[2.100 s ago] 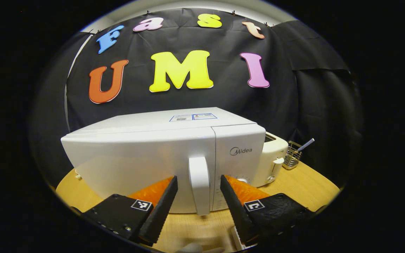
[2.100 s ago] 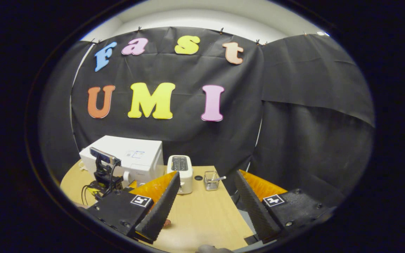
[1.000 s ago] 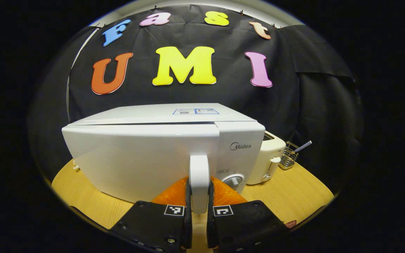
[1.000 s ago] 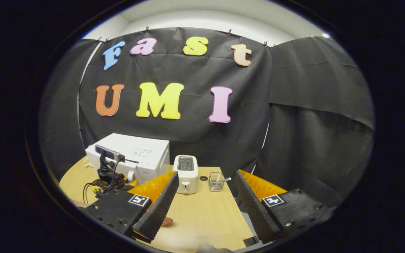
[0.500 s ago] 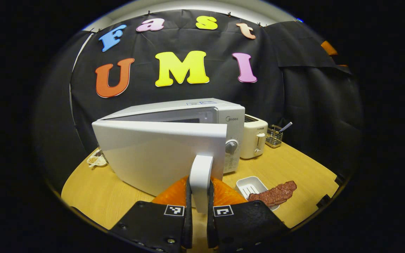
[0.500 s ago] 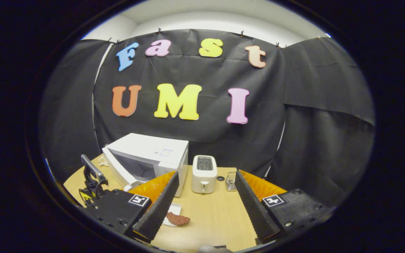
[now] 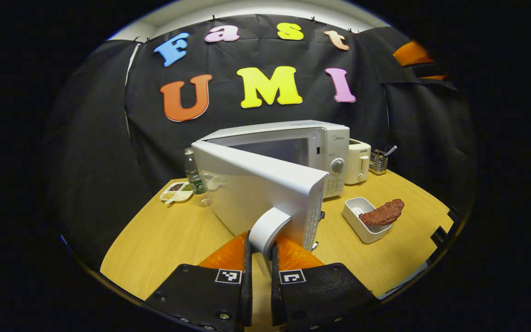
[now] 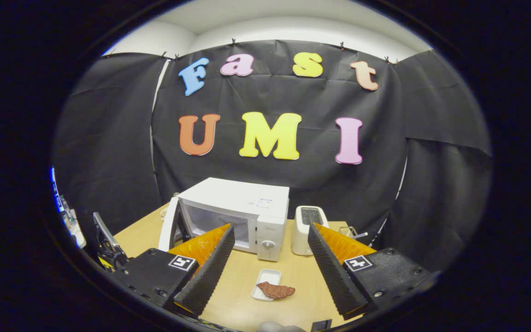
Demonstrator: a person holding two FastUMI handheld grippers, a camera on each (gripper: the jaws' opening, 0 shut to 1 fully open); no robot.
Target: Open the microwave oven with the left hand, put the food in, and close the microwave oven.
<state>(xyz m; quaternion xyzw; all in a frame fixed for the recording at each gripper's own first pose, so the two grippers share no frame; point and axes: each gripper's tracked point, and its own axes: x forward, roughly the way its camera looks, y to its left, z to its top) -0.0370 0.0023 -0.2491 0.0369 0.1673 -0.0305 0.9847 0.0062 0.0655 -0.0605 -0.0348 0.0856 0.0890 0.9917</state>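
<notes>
We see even overhead light on the bench (image 7: 164,240), sharp at centre. Its edges and the microwave oven (image 7: 288,152) bow under fisheye curvature, the rim darkens, and soft glare sits on the oven's door (image 7: 251,189).

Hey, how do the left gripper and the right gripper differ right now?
The left gripper is shut on the white door handle of the white microwave oven, both fingers pressing on it; the right gripper is open and holds nothing. The left gripper is right at the swung-open door; the right gripper hangs back, above the wooden table, facing the brown piece of food on its small white tray.
</notes>
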